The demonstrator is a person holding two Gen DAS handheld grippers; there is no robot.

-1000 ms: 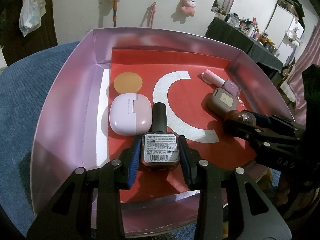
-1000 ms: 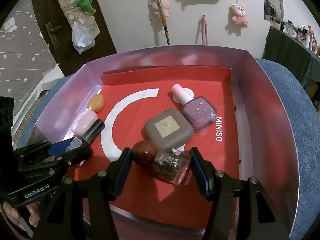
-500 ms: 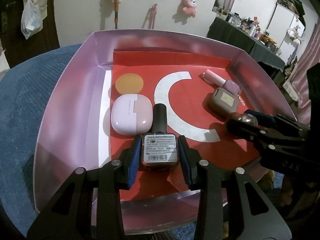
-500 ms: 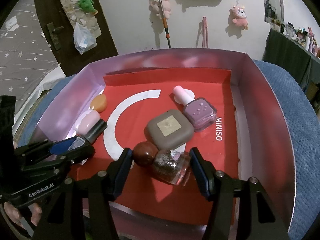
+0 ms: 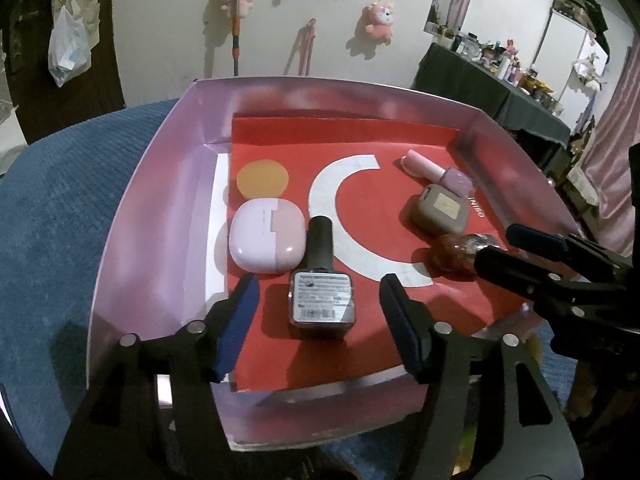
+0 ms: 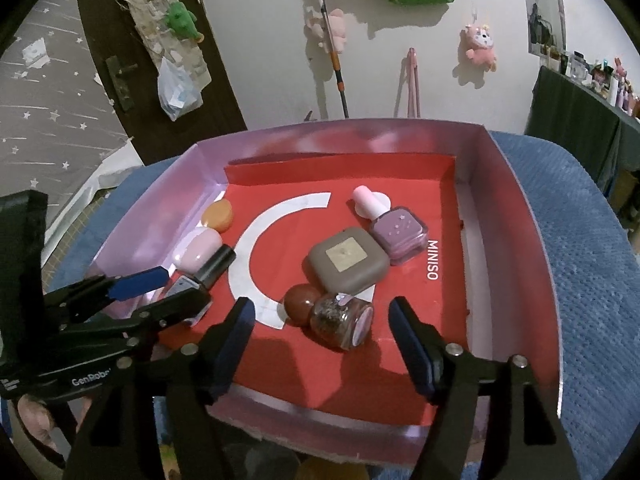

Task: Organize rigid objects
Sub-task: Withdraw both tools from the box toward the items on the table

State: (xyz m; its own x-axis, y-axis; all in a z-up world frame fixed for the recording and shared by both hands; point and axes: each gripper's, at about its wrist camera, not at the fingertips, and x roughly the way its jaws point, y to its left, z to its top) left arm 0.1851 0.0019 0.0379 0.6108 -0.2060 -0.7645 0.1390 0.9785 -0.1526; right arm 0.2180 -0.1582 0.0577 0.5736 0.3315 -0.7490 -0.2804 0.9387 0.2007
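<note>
Blue textured fabric (image 5: pixel 60 216) carried the pink-walled box (image 5: pixel 160 216), whose red floor held everything. Both bottles looked just set down, so the careful move was to draw each gripper straight back without nudging them. The left gripper (image 5: pixel 318 320) had its fingers just spreading, clear on both sides of the dark nail polish bottle (image 5: pixel 322 296) lying flat beside the lilac case (image 5: pixel 266 240). The right gripper (image 6: pixel 320 342) likewise had just opened around the glitter bottle (image 6: pixel 340 322), touching nothing.
</note>
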